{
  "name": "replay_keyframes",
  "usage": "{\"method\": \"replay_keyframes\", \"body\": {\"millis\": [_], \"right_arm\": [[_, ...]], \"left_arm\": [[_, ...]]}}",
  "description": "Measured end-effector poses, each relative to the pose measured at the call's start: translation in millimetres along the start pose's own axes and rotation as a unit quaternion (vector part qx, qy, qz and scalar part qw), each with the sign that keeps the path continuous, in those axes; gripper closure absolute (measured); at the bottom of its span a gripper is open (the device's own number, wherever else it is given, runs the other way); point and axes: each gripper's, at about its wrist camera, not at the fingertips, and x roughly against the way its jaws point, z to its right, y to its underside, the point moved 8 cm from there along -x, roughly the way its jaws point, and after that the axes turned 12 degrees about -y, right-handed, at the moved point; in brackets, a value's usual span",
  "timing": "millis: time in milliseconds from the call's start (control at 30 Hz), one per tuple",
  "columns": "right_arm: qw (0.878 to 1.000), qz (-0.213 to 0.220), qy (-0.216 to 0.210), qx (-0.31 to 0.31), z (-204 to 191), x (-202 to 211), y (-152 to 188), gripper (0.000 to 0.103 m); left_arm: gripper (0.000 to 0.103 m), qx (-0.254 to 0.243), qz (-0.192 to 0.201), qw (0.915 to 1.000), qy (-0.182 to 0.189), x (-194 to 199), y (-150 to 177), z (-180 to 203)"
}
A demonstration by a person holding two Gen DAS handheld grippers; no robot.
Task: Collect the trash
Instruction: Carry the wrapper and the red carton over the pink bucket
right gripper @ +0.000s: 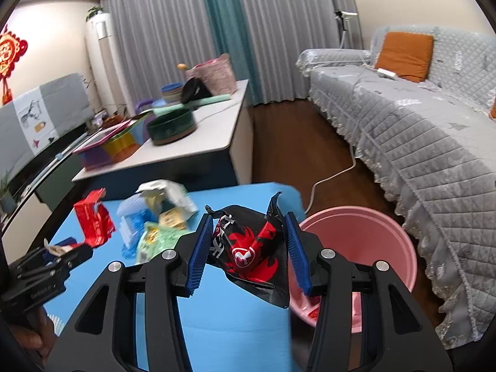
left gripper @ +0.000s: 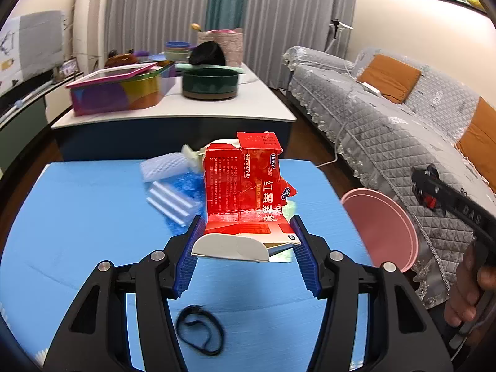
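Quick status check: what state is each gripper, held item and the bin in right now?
left gripper: shut on red carton
red carton: torn, flattened, held
right gripper: shut on black wrapper
black wrapper: crumpled, held beside the bin
pink bin: upright, open, scrap inside
trash pile: still on blue mat

Torn red printed cardboard carton [left gripper: 245, 186]: glossy outside, matt white inside. Crumpled black-and-red foil-like snack wrapper [right gripper: 248, 248]: shiny, creased. Blue ribbed gripper pads [left gripper: 302, 248], rubbery; black matt plastic arms, bright metal screws. Smooth pink plastic bin [right gripper: 372, 235]. Matt blue tabletop [left gripper: 77, 217]. Grey quilted cloth sofa cover [right gripper: 418, 142].
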Motion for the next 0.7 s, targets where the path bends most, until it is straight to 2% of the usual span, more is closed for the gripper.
{"method": "replay_keyframes", "body": {"millis": [467,700], "right_arm": [[0.998,0.016,0.062,-0.005,76,32,-31,0.055],[0.996,0.02,0.077,-0.034,110,41,-36,0.055]], "left_arm": [[0.048,-0.042,0.008,0.9982,0.043,1,-9,81],[0.048,-0.062,0.01,0.9957,0.067,-3,-16,126]]}}
